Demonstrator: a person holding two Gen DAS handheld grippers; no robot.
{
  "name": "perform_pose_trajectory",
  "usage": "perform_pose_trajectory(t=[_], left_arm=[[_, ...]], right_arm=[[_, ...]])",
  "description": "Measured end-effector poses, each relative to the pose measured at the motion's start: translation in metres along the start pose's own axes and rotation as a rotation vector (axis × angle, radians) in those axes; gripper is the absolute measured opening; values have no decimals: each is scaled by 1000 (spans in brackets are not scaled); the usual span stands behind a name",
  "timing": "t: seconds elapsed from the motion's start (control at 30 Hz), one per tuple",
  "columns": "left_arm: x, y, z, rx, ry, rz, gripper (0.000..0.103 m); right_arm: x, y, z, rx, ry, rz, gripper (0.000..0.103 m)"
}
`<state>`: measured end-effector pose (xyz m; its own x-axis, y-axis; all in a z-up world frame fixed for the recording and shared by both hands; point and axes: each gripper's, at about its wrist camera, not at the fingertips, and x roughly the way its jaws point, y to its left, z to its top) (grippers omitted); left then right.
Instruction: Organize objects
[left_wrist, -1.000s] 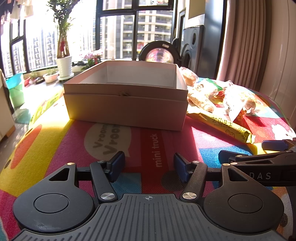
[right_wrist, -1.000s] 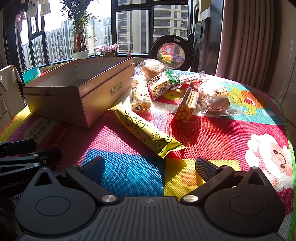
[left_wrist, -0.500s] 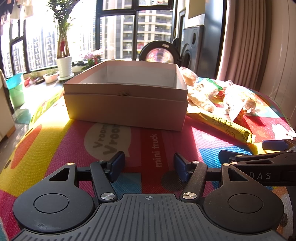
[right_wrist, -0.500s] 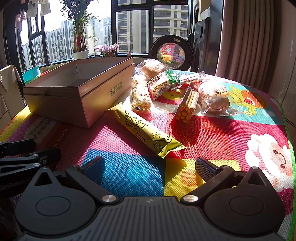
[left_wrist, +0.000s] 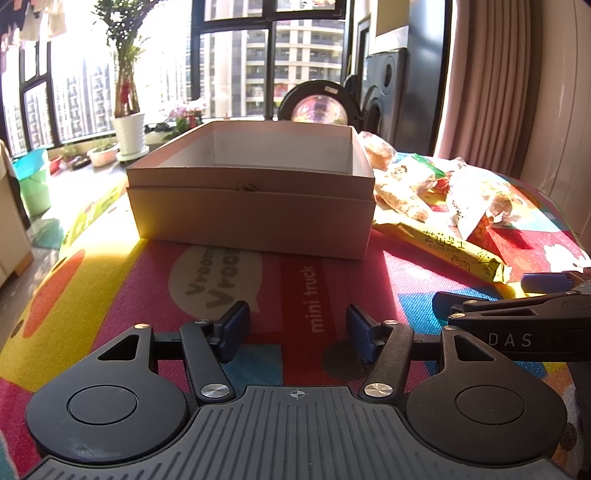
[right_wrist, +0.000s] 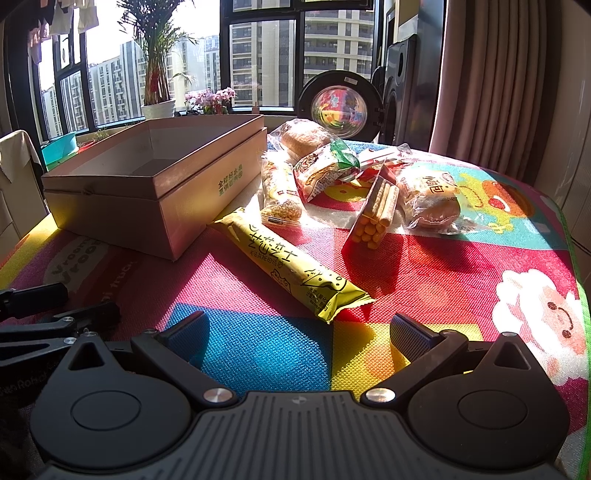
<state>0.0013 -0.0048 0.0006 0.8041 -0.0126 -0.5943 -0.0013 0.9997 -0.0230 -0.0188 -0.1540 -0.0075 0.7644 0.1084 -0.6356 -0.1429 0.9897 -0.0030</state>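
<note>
The left gripper and the right gripper both gaped wide, holding nothing; the cardboard box sat centre frame; snack packets lay mid-frame right of it.

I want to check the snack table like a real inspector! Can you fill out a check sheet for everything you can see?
Surface: colourful cartoon play mat, sunlit.
Job's things: open cardboard box, nothing seen inside; long yellow snack pack beside it; stick biscuit pack, peanut bar, green-topped snack bag and two wrapped buns piled behind.
Clutter: nothing seen.
Claws: left claw open, holding nothing; right claw open, holding nothing.
Cables: nothing seen.
Surroundings: windows, potted plant, washing machine door, curtain.
</note>
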Motion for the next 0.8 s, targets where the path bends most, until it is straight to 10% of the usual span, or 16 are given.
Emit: perform_pose_trajectory(t=[0.8], left_arm=[[2,1,0,39,6,18,64]], right_arm=[[1,-9,10,-78,101,87,103]])
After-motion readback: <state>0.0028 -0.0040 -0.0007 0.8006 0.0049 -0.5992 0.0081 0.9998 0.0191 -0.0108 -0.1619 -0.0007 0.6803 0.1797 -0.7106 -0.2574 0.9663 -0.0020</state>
